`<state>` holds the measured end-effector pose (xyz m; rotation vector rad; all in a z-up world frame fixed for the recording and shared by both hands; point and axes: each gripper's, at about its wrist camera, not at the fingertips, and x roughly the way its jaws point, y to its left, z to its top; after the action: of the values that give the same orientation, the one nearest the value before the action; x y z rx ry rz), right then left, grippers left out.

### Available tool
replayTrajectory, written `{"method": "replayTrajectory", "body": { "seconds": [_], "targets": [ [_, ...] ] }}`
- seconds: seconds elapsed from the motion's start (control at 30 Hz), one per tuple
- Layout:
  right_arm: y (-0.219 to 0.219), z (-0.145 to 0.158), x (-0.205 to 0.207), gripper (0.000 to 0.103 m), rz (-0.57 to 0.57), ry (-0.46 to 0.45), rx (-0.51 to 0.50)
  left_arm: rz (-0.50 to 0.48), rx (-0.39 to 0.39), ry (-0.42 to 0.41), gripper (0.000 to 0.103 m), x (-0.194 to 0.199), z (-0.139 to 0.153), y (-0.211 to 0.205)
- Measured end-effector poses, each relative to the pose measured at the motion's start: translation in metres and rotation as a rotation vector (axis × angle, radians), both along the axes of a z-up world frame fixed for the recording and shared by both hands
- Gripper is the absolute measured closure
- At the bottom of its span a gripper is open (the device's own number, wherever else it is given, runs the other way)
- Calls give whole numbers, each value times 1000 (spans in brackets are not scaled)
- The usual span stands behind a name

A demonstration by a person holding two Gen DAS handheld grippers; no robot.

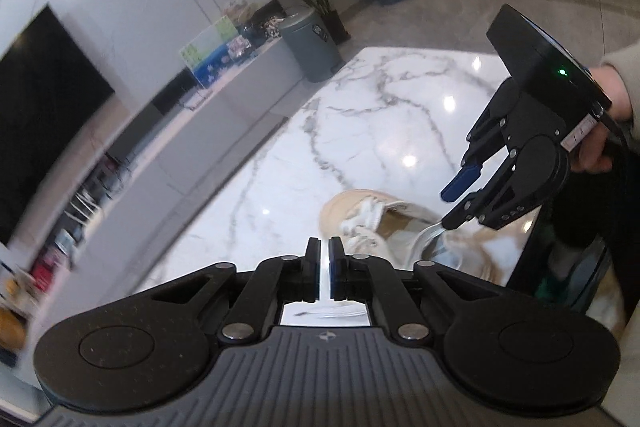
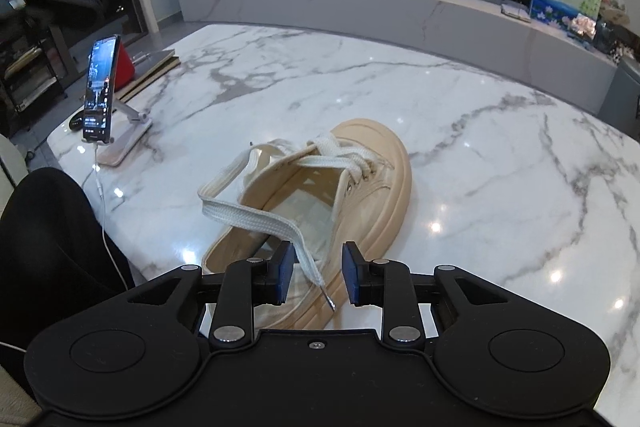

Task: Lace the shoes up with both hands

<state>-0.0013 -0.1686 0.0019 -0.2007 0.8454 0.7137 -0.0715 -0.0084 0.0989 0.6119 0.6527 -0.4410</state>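
A beige sneaker (image 2: 372, 187) lies on the marble table (image 2: 520, 187), toe pointing away, with white laces crossed over its front eyelets. One loose flat lace (image 2: 256, 215) loops from the left side back toward me. Its end runs between the blue pads of my right gripper (image 2: 318, 261) close to the left pad, and the aglet hangs below. Those jaws stand apart and do not press the lace. In the left wrist view the sneaker (image 1: 352, 211) sits just past my left gripper (image 1: 324, 249), whose pads show a narrow gap with nothing in it. The right gripper (image 1: 447, 209) hovers above the shoe's heel.
A phone (image 2: 98, 91) on a stand with a white cable stands at the table's left edge, beside a red object (image 2: 124, 63) and flat boards. A person's hand (image 1: 608, 131) holds the right gripper. A low cabinet runs behind the table, and a grey bin (image 1: 308, 43) stands beyond it.
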Motion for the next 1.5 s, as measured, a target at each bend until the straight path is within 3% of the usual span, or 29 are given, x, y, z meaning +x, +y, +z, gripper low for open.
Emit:
{"method": "replayTrajectory", "body": {
  "seconds": [0.23, 0.3, 0.37, 0.7, 0.83, 0.93, 1.17, 1.3, 1.5],
  "targets": [
    [-2, -8, 3, 79, 1, 82, 49, 54, -142, 58, 74, 9, -13, 13],
    [-1, -10, 3, 96, 0, 93, 52, 82, -170, 72, 73, 11, -17, 20],
    [-1, -10, 3, 101, -2, 96, 51, 121, -199, 84, 72, 14, -20, 29],
    [20, 30, -5, 101, 124, 29, 131, 259, -146, 127, 71, 37, -34, 63],
    [48, 35, -6, 101, 228, 21, 132, 335, -209, 184, 71, 54, -45, 79],
    [66, 27, -4, 101, 272, 24, 102, 403, -281, 237, 71, 70, -56, 90],
    [99, 0, 5, 101, 355, 22, 23, 527, -370, 366, 71, 106, -90, 102],
    [112, -15, 11, 101, 392, 6, -6, 611, -429, 447, 66, 127, -112, 105],
    [124, -33, 13, 100, 463, 12, -17, 655, -394, 497, 66, 146, -132, 103]
  ]
}}
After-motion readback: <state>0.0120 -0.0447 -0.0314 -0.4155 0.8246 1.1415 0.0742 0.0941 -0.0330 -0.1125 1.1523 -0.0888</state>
